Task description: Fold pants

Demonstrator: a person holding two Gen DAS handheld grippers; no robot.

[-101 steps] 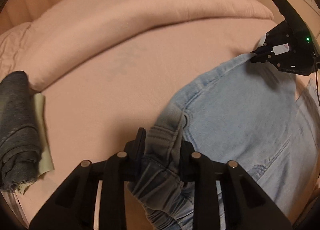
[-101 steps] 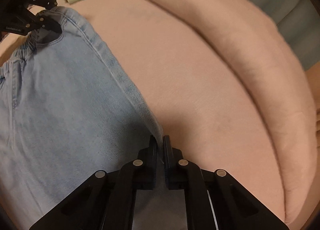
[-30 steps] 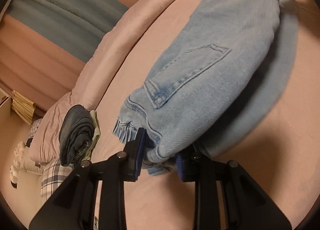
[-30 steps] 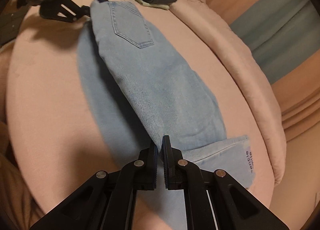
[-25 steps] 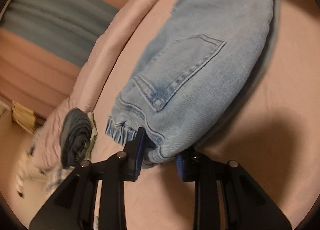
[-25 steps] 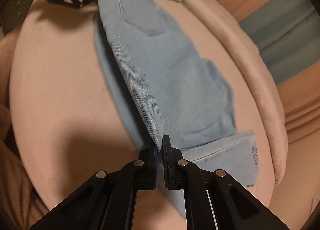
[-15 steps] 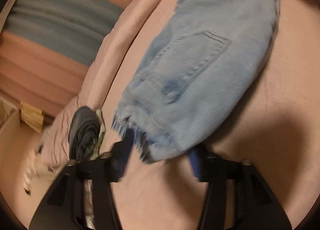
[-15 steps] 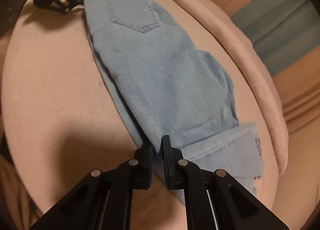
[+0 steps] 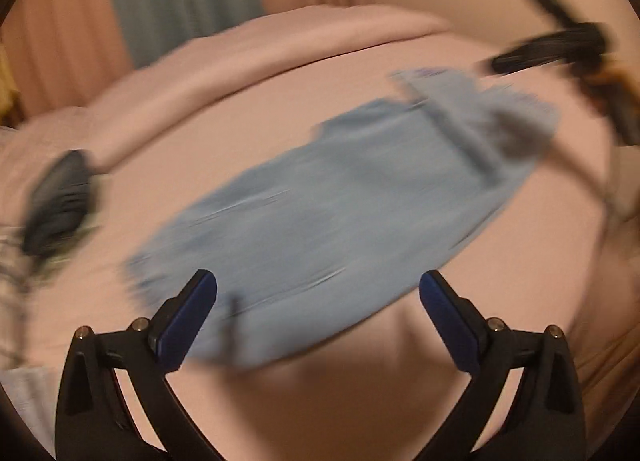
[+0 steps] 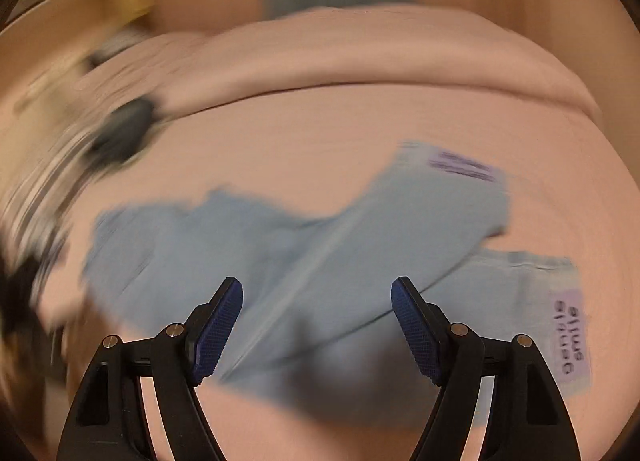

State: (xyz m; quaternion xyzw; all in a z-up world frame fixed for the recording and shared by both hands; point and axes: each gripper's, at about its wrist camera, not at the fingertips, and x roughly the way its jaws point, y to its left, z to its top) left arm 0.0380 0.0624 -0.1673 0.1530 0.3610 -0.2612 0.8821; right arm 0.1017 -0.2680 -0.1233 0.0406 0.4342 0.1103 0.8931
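- Item: light-blue denim pants [image 9: 340,213], folded lengthwise into a long band, lying flat on the pink bed sheet [image 9: 280,109]; both views are smeared by motion.
- Handling, by judgement: soft and limp, moderately heavy for cloth, not slippery or fragile; sags between two holds, so it wants a pinch at each end of an edge.
- Hold points, by judgement: the waist end and the hem end with the lilac printed label [image 10: 572,337], through all layers together.
- Left hand-held gripper [image 9: 318,317]: its jaws have just been opening and stand wide, nothing between the pads; the waist end lies just below and ahead of it, apart.
- Right hand-held gripper [image 10: 318,325]: its jaws have just been opening and stand spread, empty; leg cloth lies beneath it, untouched.
- Nearby: dark rolled garment [image 9: 60,201], well left of the pants.
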